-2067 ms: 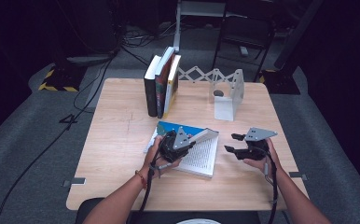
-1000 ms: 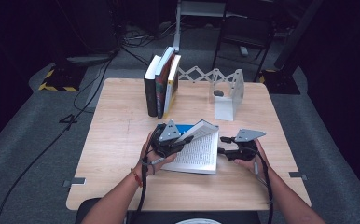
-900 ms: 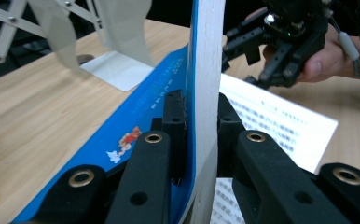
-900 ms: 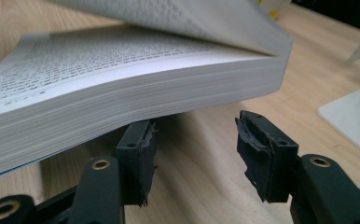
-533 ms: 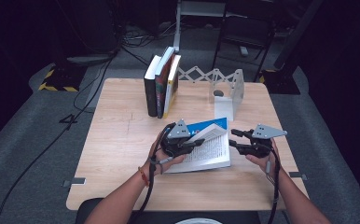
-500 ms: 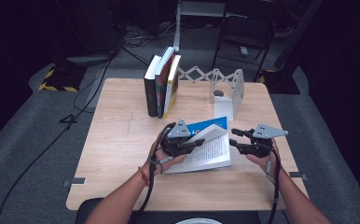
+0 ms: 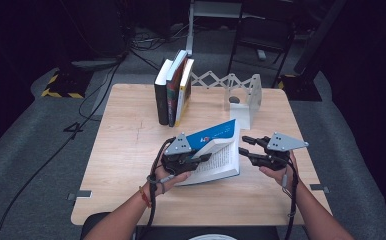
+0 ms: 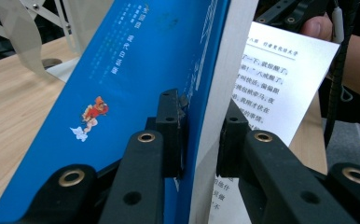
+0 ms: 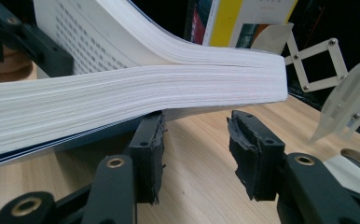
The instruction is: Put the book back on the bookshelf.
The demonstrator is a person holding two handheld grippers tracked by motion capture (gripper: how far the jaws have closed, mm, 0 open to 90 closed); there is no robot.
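We see a bright blue cover (image 8: 122,84) on the book (image 7: 216,150), with pale lettering and a small red-and-white cartoon figure left of centre in the left gripper view; its pages are white with black print. Our gripper jaws are black, topped by grey plates. The table (image 7: 131,150) is light wood grain. At upper centre stand upright books (image 7: 173,87): one black, one dark red, one yellow-edged. The folding bookend (image 7: 241,92) is white.
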